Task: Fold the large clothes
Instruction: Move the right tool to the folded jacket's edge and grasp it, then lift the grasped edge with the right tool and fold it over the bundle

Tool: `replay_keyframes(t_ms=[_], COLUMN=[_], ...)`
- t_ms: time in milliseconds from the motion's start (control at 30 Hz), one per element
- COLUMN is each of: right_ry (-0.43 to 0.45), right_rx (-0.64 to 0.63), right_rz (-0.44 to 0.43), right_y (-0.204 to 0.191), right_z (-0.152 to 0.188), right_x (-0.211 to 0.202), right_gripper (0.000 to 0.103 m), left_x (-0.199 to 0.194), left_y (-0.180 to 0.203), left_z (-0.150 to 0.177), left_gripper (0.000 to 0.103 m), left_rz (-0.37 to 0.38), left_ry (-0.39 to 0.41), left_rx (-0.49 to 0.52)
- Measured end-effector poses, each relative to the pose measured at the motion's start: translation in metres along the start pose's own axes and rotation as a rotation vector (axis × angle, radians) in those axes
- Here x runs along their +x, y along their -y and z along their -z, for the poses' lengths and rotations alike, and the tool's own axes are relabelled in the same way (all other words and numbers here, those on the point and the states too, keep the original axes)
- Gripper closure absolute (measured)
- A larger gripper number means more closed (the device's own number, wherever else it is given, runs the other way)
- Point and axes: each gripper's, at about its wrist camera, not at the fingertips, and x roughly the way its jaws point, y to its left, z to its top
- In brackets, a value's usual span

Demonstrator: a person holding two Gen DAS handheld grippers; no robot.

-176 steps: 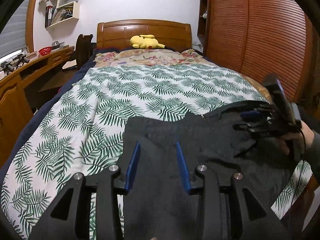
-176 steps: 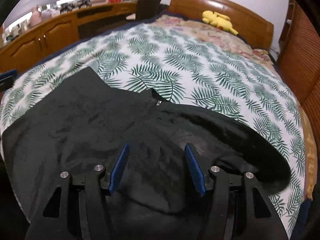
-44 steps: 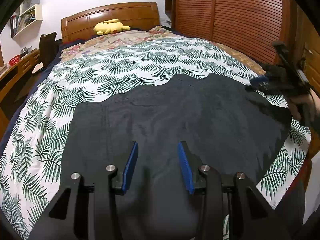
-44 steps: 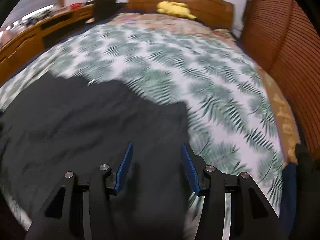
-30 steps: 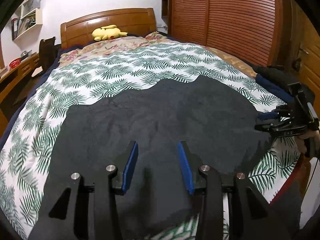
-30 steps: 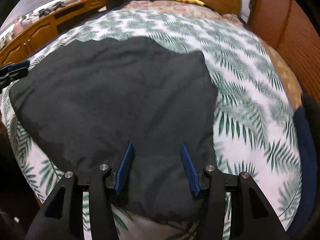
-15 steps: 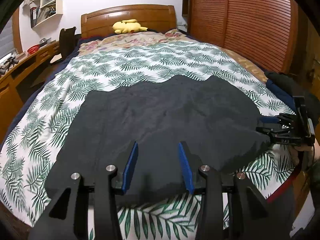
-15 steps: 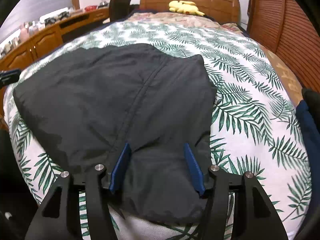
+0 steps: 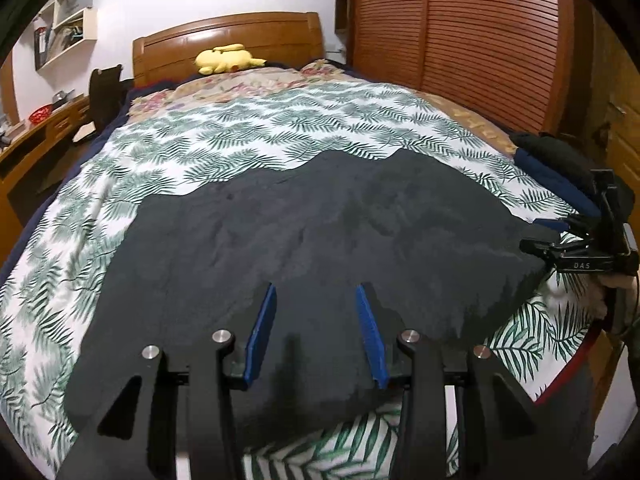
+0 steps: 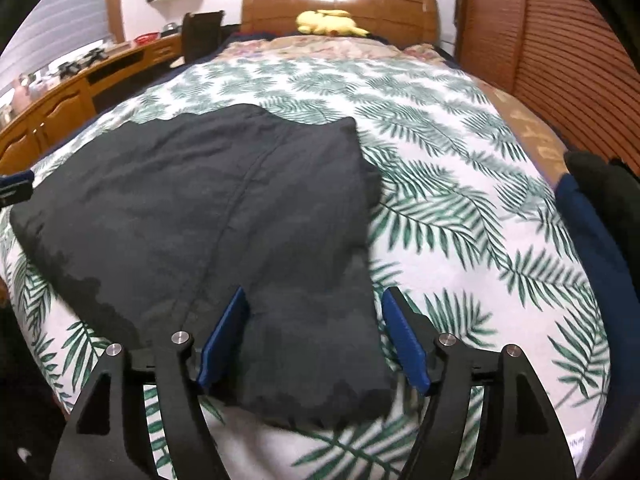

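Observation:
A large dark garment (image 9: 312, 232) lies spread flat across the palm-leaf bedcover (image 9: 248, 136). My left gripper (image 9: 316, 292) hovers over its near edge, its jaws apart with only flat cloth below them. In the right wrist view the same garment (image 10: 208, 208) shows a seam running down it. My right gripper (image 10: 315, 296) straddles the garment's near right corner; its jaws are opening and the pads stand clear of the cloth. The left wrist view also shows the right gripper (image 9: 534, 236) at the garment's right end, held by a hand. The left gripper (image 10: 14, 186) peeks in at the left edge.
A yellow plush toy (image 9: 228, 58) lies by the wooden headboard (image 10: 340, 4). Slatted wardrobe doors (image 9: 460, 40) run along the right. A wooden desk (image 10: 60, 96) and a dark chair (image 9: 104, 92) stand on the left. Dark blue and black clothes (image 10: 592, 208) are piled at the bed's right edge.
The garment, bunched up several seconds ago, now lies flat. Over the last second the right gripper's jaws have spread wider over the corner. The left gripper's jaws keep the same width.

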Motion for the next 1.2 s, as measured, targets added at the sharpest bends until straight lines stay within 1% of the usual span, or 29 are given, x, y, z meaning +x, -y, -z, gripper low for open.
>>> replay_keyframes(t_ms=[133,267,433,533,733,1033,1133,1200], right_ry=[-0.047,-0.083,-0.114,-0.127,-0.136,-0.169,-0.178,-0.181], right_rx=[0.061,0.095,0.113,0.152,0.212,0.253,0.277,0.279], right_rz=[-0.010,-0.006,-0.001,-0.010,-0.022,-0.009,-0.021,-0.022], right_y=[0.005,0.004,-0.004,-0.002,-0.001,-0.003,-0.002,-0.004], right_z=[0.001,0.000,-0.001,0.001,0.005,0.005,0.005,0.004], right_x=[0.003,0.007,0.014,0.019,0.026,0.027,0.028,0.026], right_gripper=[0.029,0.029,0.028,0.028,0.027,0.030,0.036,0.043], left_x=[0.005,0.003,-0.004,-0.011,-0.022,-0.039,-0.042,-0.045], left_y=[0.000,0.001,0.003,-0.001,-0.005,-0.028,-0.040,-0.048], left_z=[0.002,0.008,0.005,0.006,0.013,0.021,0.024,0.027], left_gripper=[0.063,0.063,0.063,0.063,0.063,0.063,0.063,0.063], left_rz=[0.035,0.069,0.090,0.105,0.101,0.096,0.087,0.082], left_ry=[0.019,0.033,0.046,0.052,0.056,0.072,0.070,0.068], left_rx=[0.010,0.021,0.044,0.036,0.047,0.020,0.008,-0.001])
